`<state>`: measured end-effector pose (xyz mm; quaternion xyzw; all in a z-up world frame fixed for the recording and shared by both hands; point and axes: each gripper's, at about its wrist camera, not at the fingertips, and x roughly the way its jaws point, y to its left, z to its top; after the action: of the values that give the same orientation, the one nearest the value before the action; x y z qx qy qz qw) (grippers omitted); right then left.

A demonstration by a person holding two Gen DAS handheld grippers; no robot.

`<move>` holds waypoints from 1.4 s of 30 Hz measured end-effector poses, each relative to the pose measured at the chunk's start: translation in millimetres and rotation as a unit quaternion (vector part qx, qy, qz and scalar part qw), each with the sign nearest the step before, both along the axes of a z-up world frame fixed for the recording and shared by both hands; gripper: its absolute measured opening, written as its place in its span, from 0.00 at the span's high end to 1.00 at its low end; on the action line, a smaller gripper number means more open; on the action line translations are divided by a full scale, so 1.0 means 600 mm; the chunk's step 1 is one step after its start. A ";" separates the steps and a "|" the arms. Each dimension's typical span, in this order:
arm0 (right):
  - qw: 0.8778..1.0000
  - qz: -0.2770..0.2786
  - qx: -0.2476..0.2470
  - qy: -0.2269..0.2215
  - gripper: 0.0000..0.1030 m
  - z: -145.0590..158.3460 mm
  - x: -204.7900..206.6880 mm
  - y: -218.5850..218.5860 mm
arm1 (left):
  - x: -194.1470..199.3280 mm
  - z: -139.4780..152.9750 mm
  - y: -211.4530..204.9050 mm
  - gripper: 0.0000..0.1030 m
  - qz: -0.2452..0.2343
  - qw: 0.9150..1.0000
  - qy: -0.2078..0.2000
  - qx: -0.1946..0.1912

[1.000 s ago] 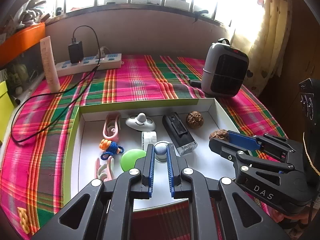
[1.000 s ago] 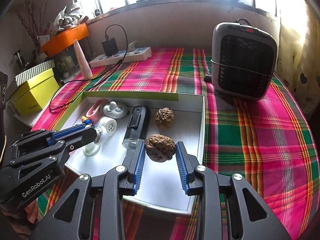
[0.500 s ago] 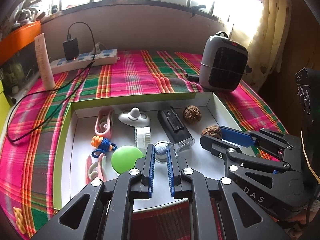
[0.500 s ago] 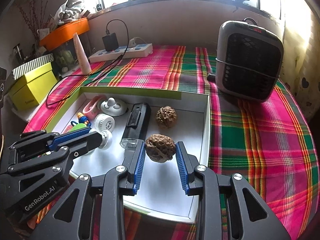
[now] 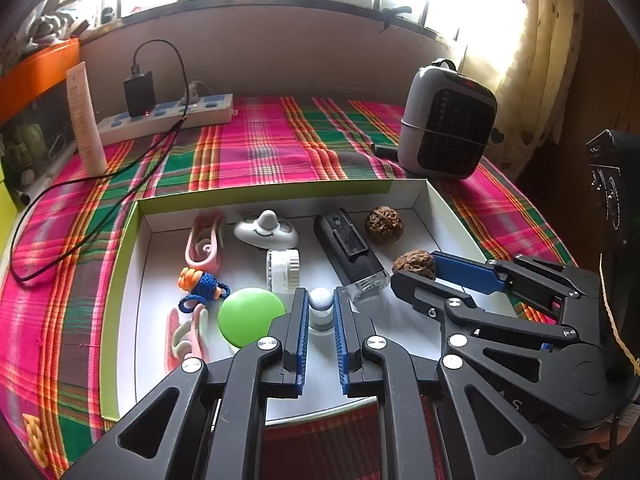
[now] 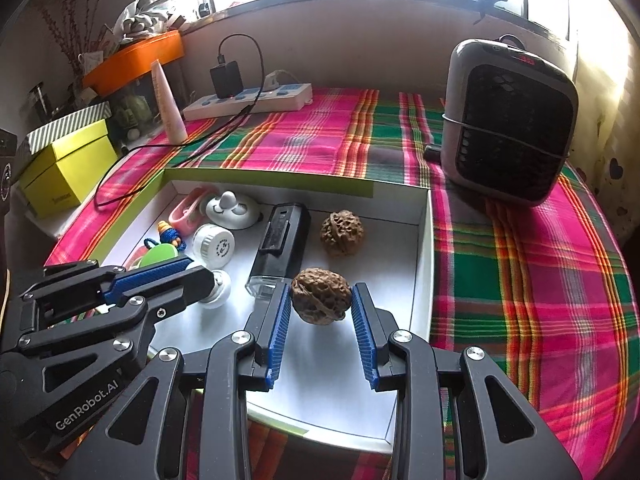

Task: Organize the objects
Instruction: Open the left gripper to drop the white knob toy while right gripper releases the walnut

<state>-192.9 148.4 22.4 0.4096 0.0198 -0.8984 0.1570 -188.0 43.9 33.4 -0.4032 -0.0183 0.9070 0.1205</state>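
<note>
A white shallow box [image 5: 452,216] with a green rim lies on the plaid cloth and holds several small things. My left gripper [image 5: 321,307] is shut on a small white ball-topped piece [image 5: 321,300] above the box's front. My right gripper [image 6: 321,300] is shut on a brown walnut [image 6: 321,295], held just above the box's front right; it shows in the left wrist view too [image 5: 414,263]. A second walnut [image 6: 342,233] lies in the box's far right corner. A black lighter-like case [image 6: 282,242] lies beside it.
In the box: a green disc [image 5: 250,316], a white cap [image 5: 283,270], pink clips [image 5: 202,244], a white smiley piece [image 5: 266,232], a blue-orange knitted charm [image 5: 200,284]. A grey heater [image 6: 510,128] stands right, a power strip [image 5: 168,118] with cable far left, a yellow box [image 6: 66,164] off-table.
Both grippers have drawn back and up a little from the box while keeping their holds; the box contents have not moved.
</note>
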 end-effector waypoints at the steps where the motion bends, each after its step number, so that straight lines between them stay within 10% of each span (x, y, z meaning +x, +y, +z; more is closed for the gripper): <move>1: 1.000 0.000 0.001 0.000 0.68 0.000 0.000 0.000 | 0.000 0.000 0.000 0.89 0.000 1.000 0.000 0.002; 42: 1.000 -0.013 -0.013 0.025 0.60 0.033 0.063 0.001 | 0.072 0.037 -0.010 0.68 0.017 0.999 0.033 -0.006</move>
<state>-154.9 149.3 42.4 0.3852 0.0063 -0.9106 0.1500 -144.8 38.1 55.7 -0.3732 -0.0162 0.9218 0.1032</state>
